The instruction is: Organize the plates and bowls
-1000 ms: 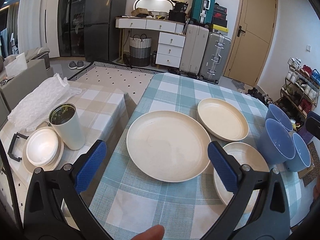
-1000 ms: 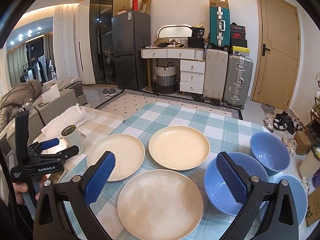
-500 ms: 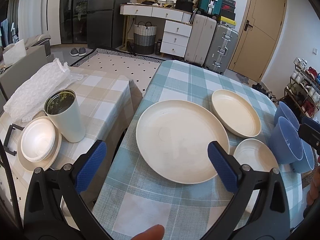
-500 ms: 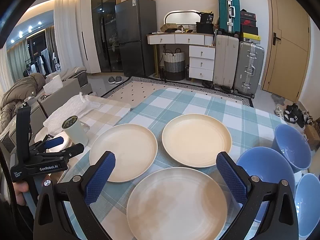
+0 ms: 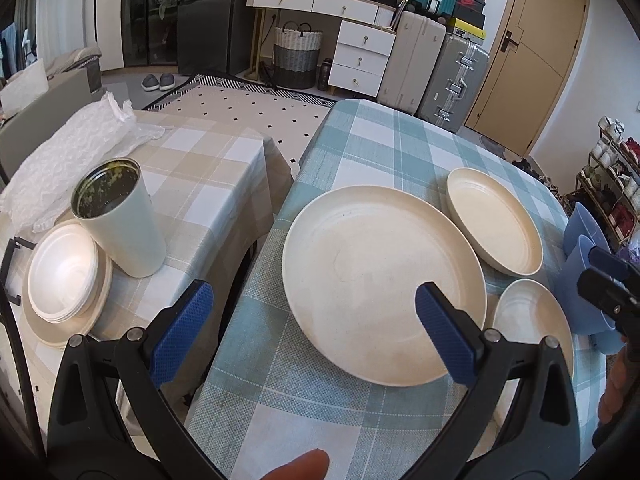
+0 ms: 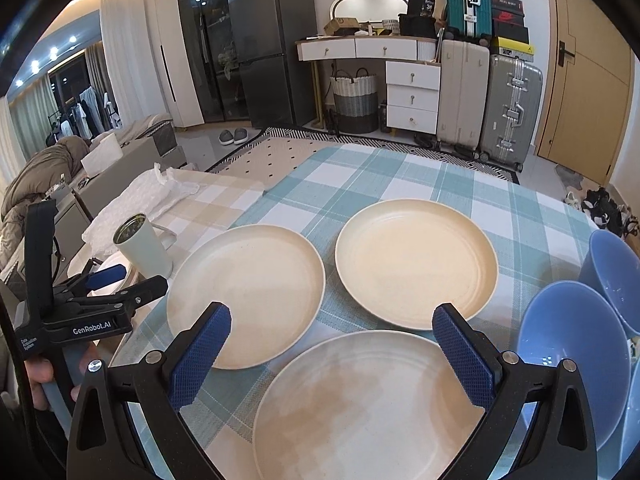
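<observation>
1. At the left of the left wrist frame, a mug stands beside stacked white dishes.
2. The left gripper is spread wide over the centre plate, holding nothing.
3. The right gripper is also spread and empty, above the lower centre plate; blue bowls are at the right edge.

Cream plates on the teal checked table: three, namely left plate, far plate and near plate

Blue bowls at the table's right edge: three, namely front bowl, rear bowl and a third bowl (only a sliver shows at the frame's edge)

Tumblers on the beige checked side table: one, a white tumbler

Stacks of white dishes beside the tumbler: one (number of pieces in it cannot be told)

Sheets of bubble wrap: one

Handheld grippers: two, the left gripper and the right gripper
</observation>
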Tool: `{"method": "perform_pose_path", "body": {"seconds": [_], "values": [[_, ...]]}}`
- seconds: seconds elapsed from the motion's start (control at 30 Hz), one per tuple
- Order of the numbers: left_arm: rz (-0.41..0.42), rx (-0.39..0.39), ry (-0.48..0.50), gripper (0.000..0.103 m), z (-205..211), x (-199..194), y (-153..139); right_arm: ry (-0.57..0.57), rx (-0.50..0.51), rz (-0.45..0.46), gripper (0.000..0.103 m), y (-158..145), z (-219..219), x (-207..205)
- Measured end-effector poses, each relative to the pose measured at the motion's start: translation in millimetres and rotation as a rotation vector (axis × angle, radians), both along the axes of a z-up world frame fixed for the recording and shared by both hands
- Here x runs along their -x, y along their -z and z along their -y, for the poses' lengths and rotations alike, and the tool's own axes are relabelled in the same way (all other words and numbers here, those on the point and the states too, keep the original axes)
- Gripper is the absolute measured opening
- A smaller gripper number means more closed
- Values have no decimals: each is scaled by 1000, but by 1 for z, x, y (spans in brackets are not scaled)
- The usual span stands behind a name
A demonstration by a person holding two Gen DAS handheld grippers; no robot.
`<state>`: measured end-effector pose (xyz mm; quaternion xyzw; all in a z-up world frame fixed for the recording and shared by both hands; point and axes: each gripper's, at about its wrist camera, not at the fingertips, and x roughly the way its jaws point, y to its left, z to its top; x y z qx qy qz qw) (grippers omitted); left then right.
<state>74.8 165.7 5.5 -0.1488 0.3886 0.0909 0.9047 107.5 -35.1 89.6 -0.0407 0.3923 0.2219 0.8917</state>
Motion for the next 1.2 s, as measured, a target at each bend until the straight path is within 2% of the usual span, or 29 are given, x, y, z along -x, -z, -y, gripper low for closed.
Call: {"method": "perform_pose_path", "body": {"seconds": [0.27,0.5,0.7,0.83,0.9,0.93,1.0,1.2], "values": [[-37,-5,-22,100,-8,-15,20,-19,-6,-62,103,27,-14,-22],[-65,29,-8,94,-14,-30,35,-39,8,-105,103,52,-28,-37],[-88,12,-3,91,-15,-40,45,-40,-9,-156,102,69,-35,-48],[-99,20,11,88,-18,-43,49,-49,-25,-186,93,77,-39,-55],[-102,29,33,74,-17,-45,52,-55,-31,-198,91,80,-41,-57],[-102,32,41,72,-16,-45,52,-60,-36,-204,89,82,-43,-58],[-106,28,48,72,-15,-46,54,-69,-35,-207,88,83,-46,-58],[-111,34,51,71,-17,-48,57,-89,-35,-223,75,90,-54,-60]]}}
